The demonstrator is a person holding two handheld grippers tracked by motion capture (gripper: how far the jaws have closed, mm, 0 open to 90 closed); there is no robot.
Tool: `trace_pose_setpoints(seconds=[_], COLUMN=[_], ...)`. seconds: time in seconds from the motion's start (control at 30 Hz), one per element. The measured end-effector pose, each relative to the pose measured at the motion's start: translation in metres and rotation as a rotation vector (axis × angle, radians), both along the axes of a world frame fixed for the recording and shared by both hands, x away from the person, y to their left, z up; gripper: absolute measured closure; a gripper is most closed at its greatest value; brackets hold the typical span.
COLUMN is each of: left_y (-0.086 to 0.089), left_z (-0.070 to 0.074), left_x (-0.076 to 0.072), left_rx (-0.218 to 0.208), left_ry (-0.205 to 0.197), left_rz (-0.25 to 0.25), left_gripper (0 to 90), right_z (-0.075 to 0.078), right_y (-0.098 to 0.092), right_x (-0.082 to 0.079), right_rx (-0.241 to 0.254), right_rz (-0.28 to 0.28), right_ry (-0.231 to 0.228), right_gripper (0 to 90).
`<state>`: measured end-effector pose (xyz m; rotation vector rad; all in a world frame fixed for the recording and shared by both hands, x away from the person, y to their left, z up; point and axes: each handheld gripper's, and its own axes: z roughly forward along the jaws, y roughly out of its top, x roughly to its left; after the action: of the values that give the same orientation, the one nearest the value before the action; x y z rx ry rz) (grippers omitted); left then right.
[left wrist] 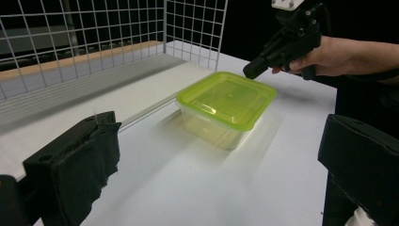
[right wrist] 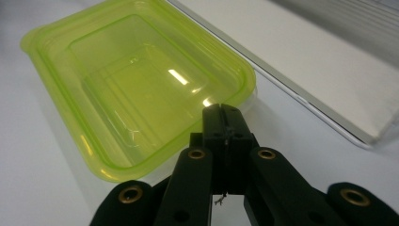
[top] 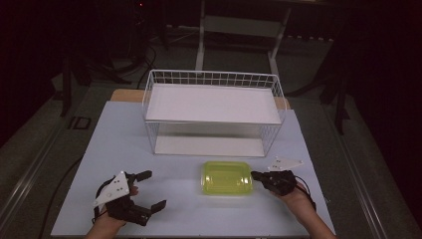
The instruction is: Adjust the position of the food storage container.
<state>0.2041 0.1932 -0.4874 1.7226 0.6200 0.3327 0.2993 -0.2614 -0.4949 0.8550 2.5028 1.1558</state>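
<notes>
**Closed gripper at the rim of the green box**

High view: lidded green box (top: 226, 177) on the pale surface (top: 124, 144), just in front of the white wire rack (top: 211, 112). Rack shelves bare. Right gripper (top: 255, 175) at the box's right edge, jaws together. Left gripper (top: 152, 189) well to the left, jaws wide apart, nothing between them.

Left gripper view: box translucent, looks empty. Right gripper tip hangs by the far corner; contact unclear.

Right gripper view: jaws pressed shut, tip just above the lid rim. Lid glossy, thin plastic; probably light, slippery and somewhat flexible. Best hold likely the projecting rim, or opposite side walls.
</notes>
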Motion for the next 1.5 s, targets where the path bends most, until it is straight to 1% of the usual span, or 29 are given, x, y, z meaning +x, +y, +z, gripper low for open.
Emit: trace_pose_setpoints(seconds=[0.3, 0.47, 0.57, 0.63, 0.7, 0.77, 1.07, 1.2, 1.27, 1.33, 1.5], left_y=[-0.001, -0.001, -0.001, -0.001, -0.001, -0.001, -0.002, -0.002, -0.002, -0.002, -0.002], left_z=[0.000, -0.001, -0.001, -0.001, -0.001, 0.000, -0.001, -0.001, -0.001, -0.001, -0.001], left_x=[0.000, 0.000, 0.000, 0.000, -0.001, -0.001, -0.001, -0.001, -0.001, -0.001, -0.001], left_rx=[0.002, 0.004, 0.004, 0.004, 0.005, 0.004, 0.008, 0.008, 0.009, 0.008, 0.007], left_ry=[0.001, 0.002, 0.003, 0.002, 0.001, 0.000, 0.003, 0.004, 0.003, 0.002, 0.004], left_rz=[-0.008, -0.014, -0.017, -0.016, -0.015, -0.016, -0.021, -0.019, -0.021, -0.021, -0.022], left_gripper=[0.0, 0.0, 0.0, 0.0, 0.0, 0.0, 0.0, 0.0, 0.0, 0.0, 0.0], right_z=[0.002, 0.003, 0.003, 0.004, 0.005, 0.005, 0.003, 0.003, 0.003, 0.003, 0.003], right_y=[0.018, 0.028, 0.031, 0.037, 0.042, 0.046, 0.055, 0.060, 0.062, 0.063, 0.066], right_x=[0.001, 0.001, 0.000, 0.000, -0.001, -0.001, 0.001, 0.003, 0.004, 0.006, 0.008], right_rx=[-0.014, -0.014, -0.017, -0.010, -0.025, -0.028, -0.010, -0.015, -0.026, -0.023, -0.029], right_rz=[0.034, 0.051, 0.057, 0.074, 0.074, 0.081, 0.094, 0.106, 0.109, 0.110, 0.119], right_ry=[0.005, 0.010, 0.007, 0.007, -0.002, -0.003, 0.004, -0.008, -0.019, -0.013, -0.031], right_gripper=[90.0, 90.0, 90.0, 90.0, 90.0, 90.0, 90.0, 90.0, 90.0, 90.0, 90.0])
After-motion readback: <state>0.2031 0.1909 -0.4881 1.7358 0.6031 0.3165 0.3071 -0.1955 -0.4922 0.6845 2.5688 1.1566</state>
